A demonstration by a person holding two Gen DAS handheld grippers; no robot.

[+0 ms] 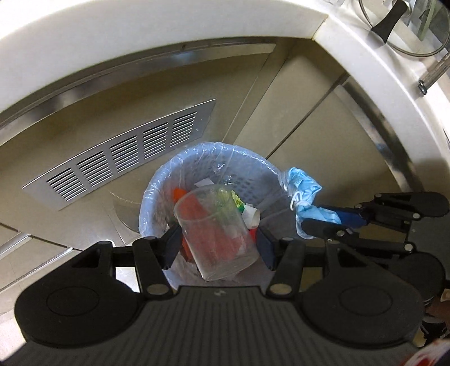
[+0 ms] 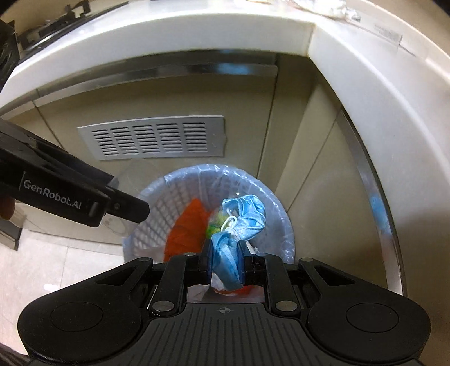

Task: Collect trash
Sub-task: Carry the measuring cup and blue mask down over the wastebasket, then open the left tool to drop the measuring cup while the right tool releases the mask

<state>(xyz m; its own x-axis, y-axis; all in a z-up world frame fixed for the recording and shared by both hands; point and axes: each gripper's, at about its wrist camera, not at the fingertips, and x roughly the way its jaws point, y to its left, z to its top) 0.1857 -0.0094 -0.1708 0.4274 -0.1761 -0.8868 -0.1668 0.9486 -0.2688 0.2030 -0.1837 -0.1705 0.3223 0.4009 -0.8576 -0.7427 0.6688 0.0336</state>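
My left gripper point(image 1: 218, 239) is shut on a clear plastic cup point(image 1: 216, 236) and holds it tilted above a pale blue lattice trash basket point(image 1: 157, 185) lined with a clear bag. My right gripper point(image 2: 225, 261) is shut on a crumpled blue face mask point(image 2: 239, 222) with white ear loops, above the same basket point(image 2: 281, 222). The mask also shows in the left wrist view point(image 1: 305, 194), over the basket's right rim. Orange wrappers point(image 2: 188, 225) and green scraps lie inside the basket. The cup shows faintly in the right wrist view point(image 2: 132, 197).
The basket stands on the floor in a corner of beige cabinets with a metal vent grille point(image 1: 121, 152). A white countertop point(image 1: 140, 36) curves overhead. A glass pot lid point(image 1: 405, 25) lies on the counter at the right.
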